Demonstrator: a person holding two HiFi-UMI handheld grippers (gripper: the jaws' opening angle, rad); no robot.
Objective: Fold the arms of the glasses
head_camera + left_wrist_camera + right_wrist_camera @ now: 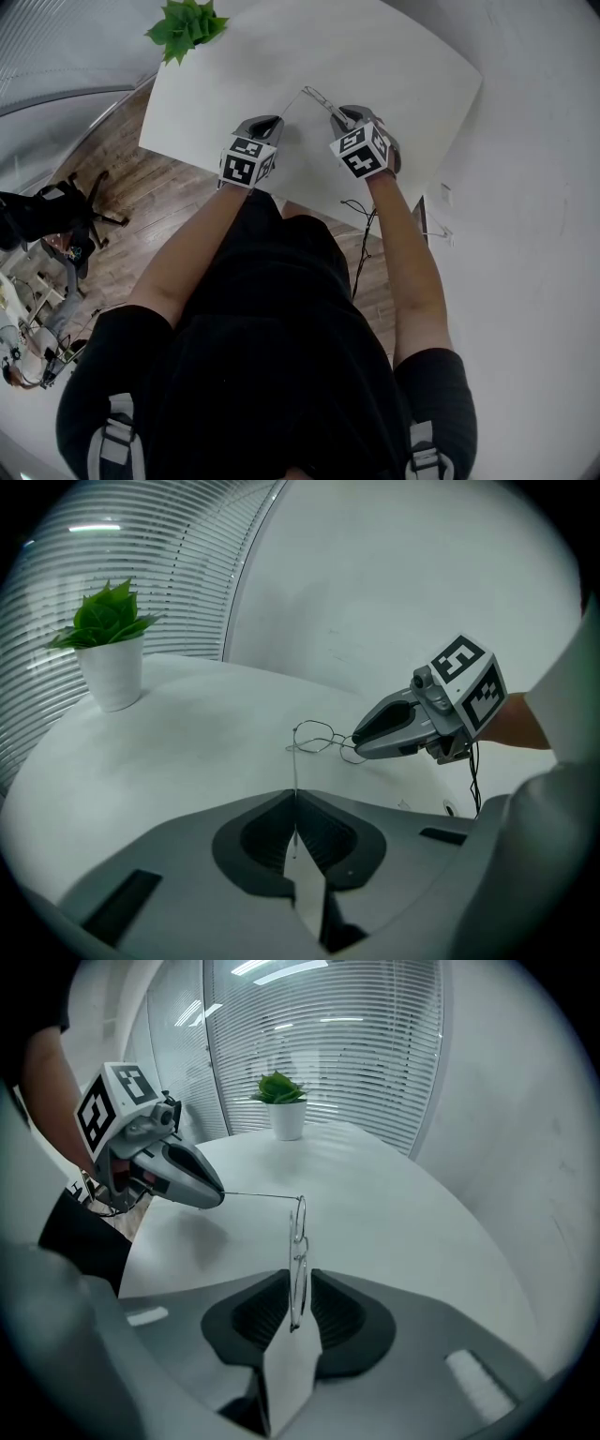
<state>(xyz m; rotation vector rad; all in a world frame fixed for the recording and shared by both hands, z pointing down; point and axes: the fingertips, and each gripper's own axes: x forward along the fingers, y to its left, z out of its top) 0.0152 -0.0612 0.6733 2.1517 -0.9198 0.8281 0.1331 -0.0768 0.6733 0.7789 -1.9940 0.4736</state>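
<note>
Operator: Grip status, nearest items first?

Checker: On the left gripper (pixel 295 832) the jaws are pressed together on the tip of the thin wire temple arm (pixel 294 780). On the right gripper (pixel 298 1312) the jaws are narrowly set, pinching the near lens rim of the thin silver wire-framed glasses (pixel 298 1241), which sit edge-on.

Operator: Orientation?

Checker: In the right gripper view the front's long axis runs from 6 to 12 o'clock, straight out from the jaws, with the hinge at the far end. From there the held temple arm runs to 9 o'clock, roughly square to the front. Judgement: folding means swinging that tip from 9 toward 6 o'clock, and the left gripper is nearer. The glasses are over the white round-cornered table (pixel 375 66), with the green potted plant (pixel 187 26) beyond at 11 o'clock.
</note>
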